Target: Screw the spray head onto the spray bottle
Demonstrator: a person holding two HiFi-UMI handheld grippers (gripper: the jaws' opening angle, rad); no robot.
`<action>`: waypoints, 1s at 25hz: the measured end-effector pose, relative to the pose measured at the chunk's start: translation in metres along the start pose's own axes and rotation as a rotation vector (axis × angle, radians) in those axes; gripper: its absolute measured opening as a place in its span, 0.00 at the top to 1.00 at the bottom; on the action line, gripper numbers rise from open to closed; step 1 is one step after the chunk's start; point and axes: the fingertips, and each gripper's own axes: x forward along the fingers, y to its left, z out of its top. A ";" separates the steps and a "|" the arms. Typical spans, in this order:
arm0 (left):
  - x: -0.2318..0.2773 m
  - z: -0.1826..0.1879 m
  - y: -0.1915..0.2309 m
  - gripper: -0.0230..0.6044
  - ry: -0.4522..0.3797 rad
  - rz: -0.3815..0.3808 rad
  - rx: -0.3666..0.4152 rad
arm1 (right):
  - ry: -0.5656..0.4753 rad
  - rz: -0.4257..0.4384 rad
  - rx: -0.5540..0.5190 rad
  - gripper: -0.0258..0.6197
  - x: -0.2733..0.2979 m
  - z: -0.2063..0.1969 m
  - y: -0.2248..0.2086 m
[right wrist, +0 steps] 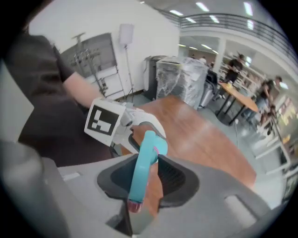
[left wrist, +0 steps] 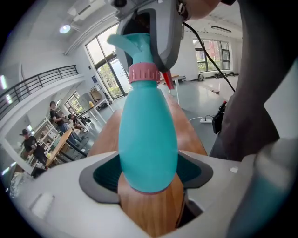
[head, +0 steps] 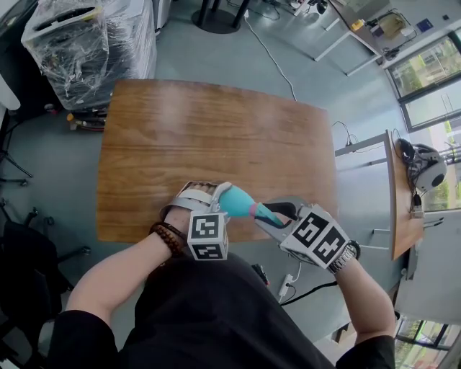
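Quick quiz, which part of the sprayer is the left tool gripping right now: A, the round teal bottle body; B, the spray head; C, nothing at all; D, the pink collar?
A: in the left gripper view the left tool closes on both sides of the teal bottle body, while the right tool grips the spray head.

I recorded bright, even daylight from the windows [left wrist: 106,69] and ceiling lights [right wrist: 203,6]. The table [head: 180,108] showed soft glare. Both gripper views were fisheye-warped with dark corners, and the nearest surfaces were blurred.
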 end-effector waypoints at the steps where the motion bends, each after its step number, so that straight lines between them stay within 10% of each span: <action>1: 0.000 -0.001 0.002 0.35 0.002 0.010 -0.009 | -0.040 0.011 0.112 0.78 0.001 0.000 -0.004; 7: 0.002 -0.012 0.019 0.35 0.086 0.120 0.051 | -0.269 0.171 0.935 0.78 0.007 -0.003 -0.017; 10: 0.003 -0.015 0.025 0.35 0.113 0.157 0.090 | -0.332 0.218 1.106 0.78 0.010 -0.003 -0.019; 25: 0.008 0.002 0.003 0.34 -0.037 0.009 -0.085 | -0.214 0.026 0.513 0.61 -0.009 0.004 -0.011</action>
